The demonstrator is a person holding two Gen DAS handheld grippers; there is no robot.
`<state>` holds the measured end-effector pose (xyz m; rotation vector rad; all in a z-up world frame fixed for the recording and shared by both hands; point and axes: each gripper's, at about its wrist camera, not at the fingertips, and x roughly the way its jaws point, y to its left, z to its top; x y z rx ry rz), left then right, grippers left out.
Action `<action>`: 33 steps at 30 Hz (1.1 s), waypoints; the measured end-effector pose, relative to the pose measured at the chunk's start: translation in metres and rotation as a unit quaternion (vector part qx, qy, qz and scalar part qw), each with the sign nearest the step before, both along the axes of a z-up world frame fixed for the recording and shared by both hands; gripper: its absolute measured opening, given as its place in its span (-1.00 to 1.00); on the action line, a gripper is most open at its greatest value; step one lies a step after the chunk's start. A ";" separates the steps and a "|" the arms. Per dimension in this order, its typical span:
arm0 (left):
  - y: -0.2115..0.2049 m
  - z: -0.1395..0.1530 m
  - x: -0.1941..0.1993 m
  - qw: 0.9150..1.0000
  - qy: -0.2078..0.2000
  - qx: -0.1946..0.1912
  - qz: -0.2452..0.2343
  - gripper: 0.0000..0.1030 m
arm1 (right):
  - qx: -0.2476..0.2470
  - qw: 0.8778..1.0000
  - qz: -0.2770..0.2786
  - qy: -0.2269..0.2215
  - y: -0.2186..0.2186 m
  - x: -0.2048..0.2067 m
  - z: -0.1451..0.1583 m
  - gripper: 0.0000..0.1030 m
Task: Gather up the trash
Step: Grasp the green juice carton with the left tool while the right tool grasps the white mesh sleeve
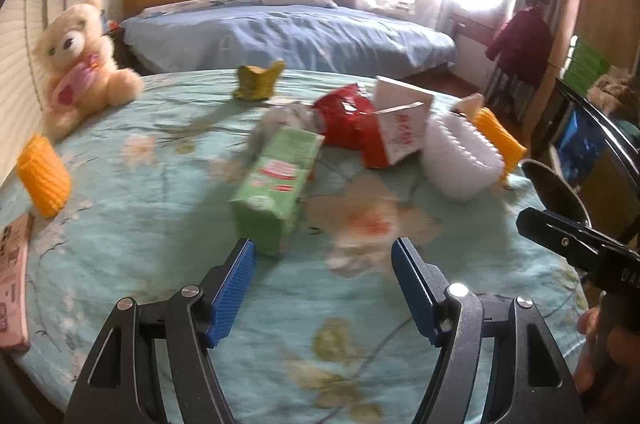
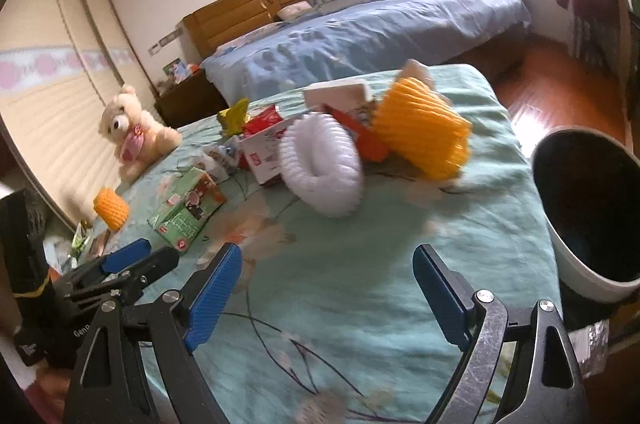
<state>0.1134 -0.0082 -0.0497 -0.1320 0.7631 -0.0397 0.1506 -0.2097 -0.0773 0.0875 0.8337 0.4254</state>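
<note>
Trash lies on a round table with a teal flowered cloth (image 1: 160, 224). A green carton (image 1: 276, 192) lies just ahead of my open, empty left gripper (image 1: 324, 288). Behind it are a red wrapper (image 1: 344, 112), a red and white box (image 1: 400, 128), a white foam net (image 1: 460, 160) and an orange foam net (image 1: 500, 136). My right gripper (image 2: 326, 292) is open and empty above the cloth; the white net (image 2: 324, 168) and orange net (image 2: 424, 140) lie ahead of it. A white bin with a dark inside (image 2: 592, 216) stands at the table's right edge.
A teddy bear (image 1: 80, 60) sits at the table's left side, with another orange net (image 1: 44, 180) and a pink packet (image 1: 12, 276) nearer. A yellow wrapper (image 1: 258, 80) lies at the far edge. A bed (image 1: 280, 36) stands behind the table.
</note>
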 end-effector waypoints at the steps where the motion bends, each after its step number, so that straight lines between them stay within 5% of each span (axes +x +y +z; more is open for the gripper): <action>1: 0.005 0.000 0.000 1.000 0.001 0.001 0.007 0.38 | -0.002 1.000 0.002 -0.002 0.003 0.001 0.000 0.72; 12: 0.034 -0.010 0.039 0.999 0.023 -0.014 0.031 0.41 | -0.026 0.999 0.005 0.018 0.028 0.037 -0.017 0.68; 19: 0.036 -0.021 0.068 0.999 0.038 -0.011 0.025 0.38 | -0.036 0.999 0.002 0.023 0.034 0.056 -0.023 0.17; 22: 0.033 -0.024 0.072 0.999 0.037 -0.017 0.011 0.06 | -0.030 0.999 -0.001 0.023 0.034 0.061 -0.025 -0.22; 23: 0.032 -0.025 0.073 0.999 0.038 -0.018 0.006 -0.32 | -0.026 0.999 0.000 0.023 0.034 0.061 -0.024 -0.38; 33: 0.019 -0.019 0.052 1.000 0.020 -0.010 -0.022 -0.38 | 0.005 1.000 0.018 0.019 0.021 0.031 -0.015 -0.53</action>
